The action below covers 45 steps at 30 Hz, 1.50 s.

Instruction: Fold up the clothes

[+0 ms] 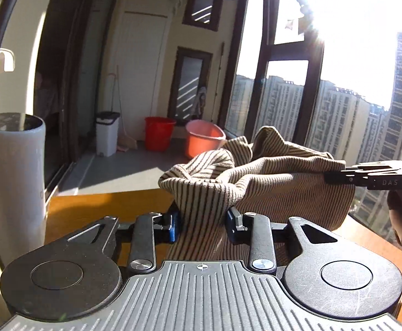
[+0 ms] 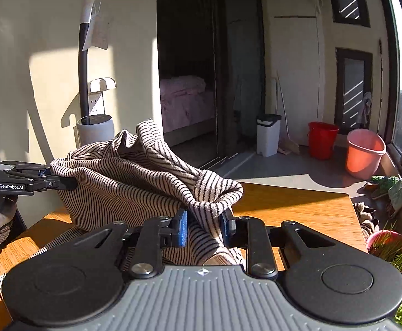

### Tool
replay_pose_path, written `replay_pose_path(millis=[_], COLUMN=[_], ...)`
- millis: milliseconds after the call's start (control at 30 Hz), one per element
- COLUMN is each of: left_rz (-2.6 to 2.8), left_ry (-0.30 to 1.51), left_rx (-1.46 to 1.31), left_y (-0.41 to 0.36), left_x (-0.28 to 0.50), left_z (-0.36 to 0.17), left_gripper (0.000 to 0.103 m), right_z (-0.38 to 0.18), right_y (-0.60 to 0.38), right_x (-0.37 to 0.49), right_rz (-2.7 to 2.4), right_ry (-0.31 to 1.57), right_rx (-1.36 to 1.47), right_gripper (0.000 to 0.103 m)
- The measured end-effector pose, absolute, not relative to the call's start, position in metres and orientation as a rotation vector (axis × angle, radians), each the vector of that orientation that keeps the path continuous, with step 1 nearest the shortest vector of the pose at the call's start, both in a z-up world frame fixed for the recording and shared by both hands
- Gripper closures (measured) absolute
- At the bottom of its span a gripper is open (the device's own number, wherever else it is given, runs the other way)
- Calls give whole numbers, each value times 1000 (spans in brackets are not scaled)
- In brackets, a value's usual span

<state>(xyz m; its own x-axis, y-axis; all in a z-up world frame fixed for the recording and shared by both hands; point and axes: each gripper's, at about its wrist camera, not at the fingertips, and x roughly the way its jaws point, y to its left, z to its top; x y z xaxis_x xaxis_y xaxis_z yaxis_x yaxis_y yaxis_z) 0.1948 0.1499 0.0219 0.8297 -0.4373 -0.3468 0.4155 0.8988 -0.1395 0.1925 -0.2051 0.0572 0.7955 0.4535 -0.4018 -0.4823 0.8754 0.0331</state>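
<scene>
A beige garment with thin dark stripes (image 1: 270,182) hangs bunched between my two grippers above a wooden table (image 1: 96,209). My left gripper (image 1: 203,223) is shut on one edge of the striped garment; its fabric runs between the blue pads. My right gripper (image 2: 203,227) is shut on the opposite edge of the garment (image 2: 134,182). In the left wrist view the right gripper (image 1: 336,178) comes in from the right, pinching the cloth. In the right wrist view the left gripper (image 2: 63,183) pinches it from the left. Part of the garment trails on the table.
A grey cylinder (image 1: 10,182) with a black pole stands at the table's left. A white bin (image 2: 268,135), a red bucket (image 2: 322,139) and a pink tub (image 2: 363,153) stand on the floor beyond. Potted plants (image 2: 394,251) sit by the window at the right.
</scene>
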Motion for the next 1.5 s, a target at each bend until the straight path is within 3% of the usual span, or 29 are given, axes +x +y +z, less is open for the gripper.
replay_pose_path(millis=[167, 233, 300, 333, 433, 500, 700, 933, 967, 1067, 1133, 1200, 1367, 1500], left_rz=[-501, -511, -510, -504, -494, -489, -477, -468, -469, -435, -417, -410, -517, -540], left_ry=[455, 504, 539, 552, 577, 577, 698, 774, 778, 778, 760, 732, 668, 712], left_rx=[-68, -111, -166, -196, -296, -364, -559, -555, -537, -489, -467, -445, -442, -458], left_y=[164, 176, 189, 195, 214, 224, 219, 181, 176, 166, 165, 165, 170, 168], left_x=[123, 108, 96, 93, 91, 94, 124, 149, 152, 163, 163, 160, 122, 103], left_z=[-4, -13, -21, -22, -19, -13, -23, -44, -46, -49, -45, -37, -12, -25], left_gripper=[59, 50, 31, 27, 21, 8, 6, 7, 7, 30, 53, 67, 69, 67], right_z=[30, 19, 11, 9, 12, 16, -3, -28, -29, -26, -17, -5, 11, -2], right_y=[-227, -235, -242, -245, -255, -267, -269, -237, -233, -220, -220, -227, -236, -238], right_x=[125, 109, 96, 90, 76, 73, 98, 135, 138, 145, 144, 134, 101, 87], right_rz=[442, 410, 381, 370, 349, 360, 362, 400, 420, 415, 424, 443, 477, 434], right_ry=[478, 511, 547, 559, 534, 507, 543, 624, 630, 642, 616, 577, 537, 573], right_rx=[-39, -6, 24, 32, 97, 239, 508, 522, 523, 459, 463, 479, 436, 389], right_gripper=[77, 68, 65, 64, 46, 33, 29, 30, 35, 81, 83, 83, 84, 83])
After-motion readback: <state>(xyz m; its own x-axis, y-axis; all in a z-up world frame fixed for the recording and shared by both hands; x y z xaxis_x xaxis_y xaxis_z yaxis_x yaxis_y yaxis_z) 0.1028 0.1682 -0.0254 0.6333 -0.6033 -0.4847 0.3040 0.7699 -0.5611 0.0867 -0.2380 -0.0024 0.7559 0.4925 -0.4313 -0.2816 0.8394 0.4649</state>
